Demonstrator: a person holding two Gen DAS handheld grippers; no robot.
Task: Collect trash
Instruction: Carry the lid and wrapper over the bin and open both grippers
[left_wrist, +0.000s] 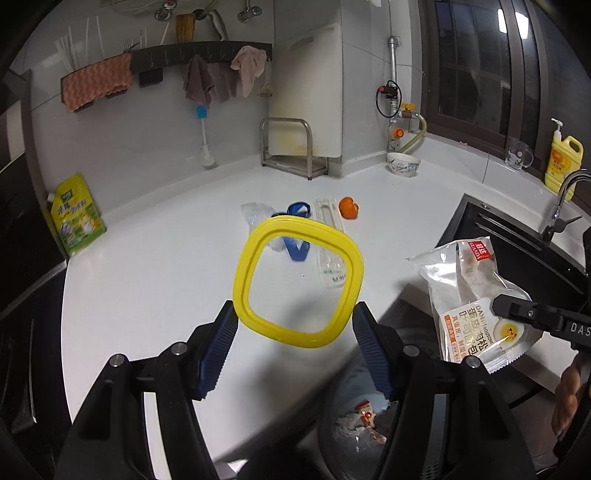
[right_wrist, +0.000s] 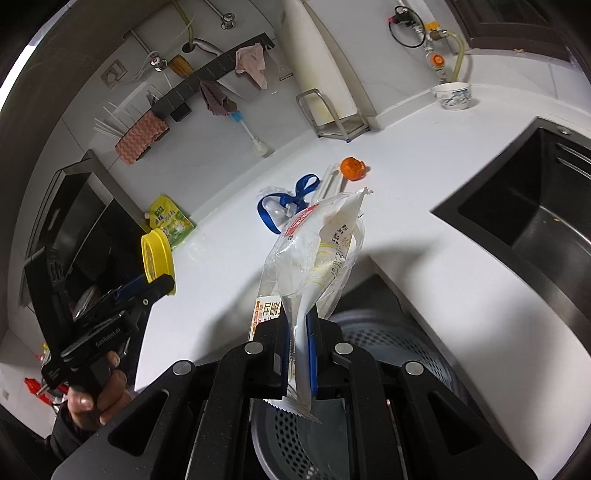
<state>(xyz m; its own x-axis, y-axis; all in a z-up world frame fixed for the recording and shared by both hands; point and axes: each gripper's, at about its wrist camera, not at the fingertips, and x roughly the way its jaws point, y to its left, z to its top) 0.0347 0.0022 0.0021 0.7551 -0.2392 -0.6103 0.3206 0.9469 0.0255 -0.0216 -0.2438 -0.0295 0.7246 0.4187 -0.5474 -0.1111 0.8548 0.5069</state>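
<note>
Both hands full over the white kitchen counter (left_wrist: 155, 266)

Left gripper (left_wrist: 293, 325), bottom centre of its view, clamps a yellow-rimmed clear square lid (left_wrist: 297, 282); right gripper (right_wrist: 298, 328) is pinched tight on a crinkly clear bread wrapper (right_wrist: 314, 251), held mid-frame above a perforated grey bin (right_wrist: 388, 332); blue ribbon (right_wrist: 288, 201) and orange peel (right_wrist: 354, 168) sit behind on the counter

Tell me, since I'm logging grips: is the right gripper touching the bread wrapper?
Touching. The right wrist view shows the right gripper with its jaws pinched on the bread wrapper.
</note>
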